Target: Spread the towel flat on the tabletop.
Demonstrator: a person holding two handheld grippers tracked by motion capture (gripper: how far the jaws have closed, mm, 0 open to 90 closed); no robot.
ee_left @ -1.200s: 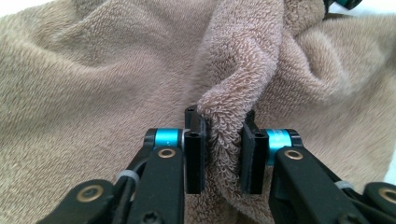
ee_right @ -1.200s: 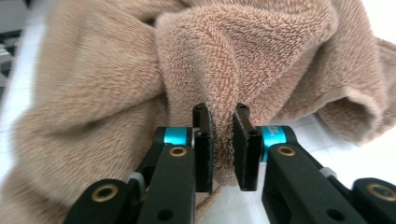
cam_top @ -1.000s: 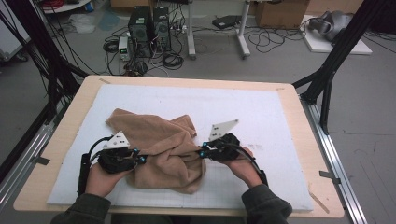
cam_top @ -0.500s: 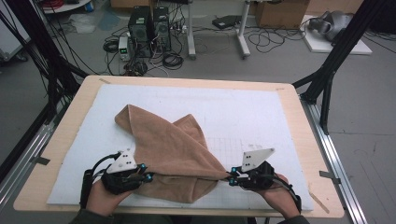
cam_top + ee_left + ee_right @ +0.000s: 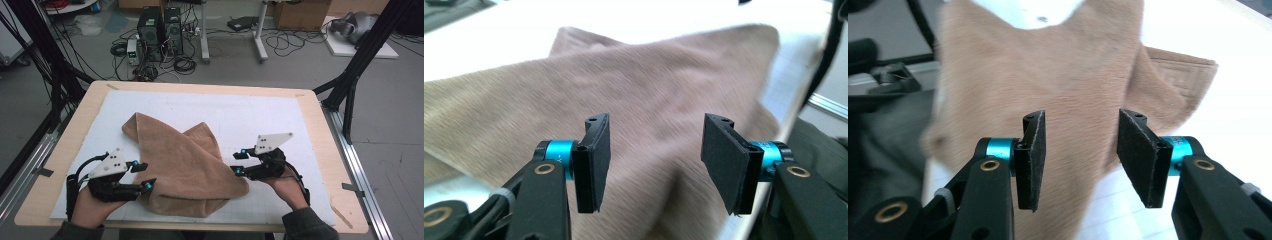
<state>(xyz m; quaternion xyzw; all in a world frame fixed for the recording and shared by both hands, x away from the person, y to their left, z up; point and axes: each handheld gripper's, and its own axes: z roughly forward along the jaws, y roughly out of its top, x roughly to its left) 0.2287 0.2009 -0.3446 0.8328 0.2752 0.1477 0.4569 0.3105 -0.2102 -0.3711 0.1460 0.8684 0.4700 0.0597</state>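
A tan towel [image 5: 185,165] lies folded over itself on the white mat [image 5: 260,115], its near edge by the table's front. My left gripper [image 5: 142,176] hovers at the towel's left near corner, jaws apart with nothing between the pads; the cloth [image 5: 649,100] lies beyond them. My right gripper [image 5: 239,162] sits just off the towel's right edge, pads apart too, the towel [image 5: 1048,75] lying past them. Both pairs of jaws have just been opening, with no cloth between them.
The white mat covers a wooden table [image 5: 320,115] with black frame posts at its sides. Behind the table on the floor stand computer towers [image 5: 160,25], cables and a desk leg. Bare mat lies to the right and far side of the towel.
Both grippers let go of the towel's near edge and drew slightly away from it; the towel now rests slack on the mat. The left hand rose a little.
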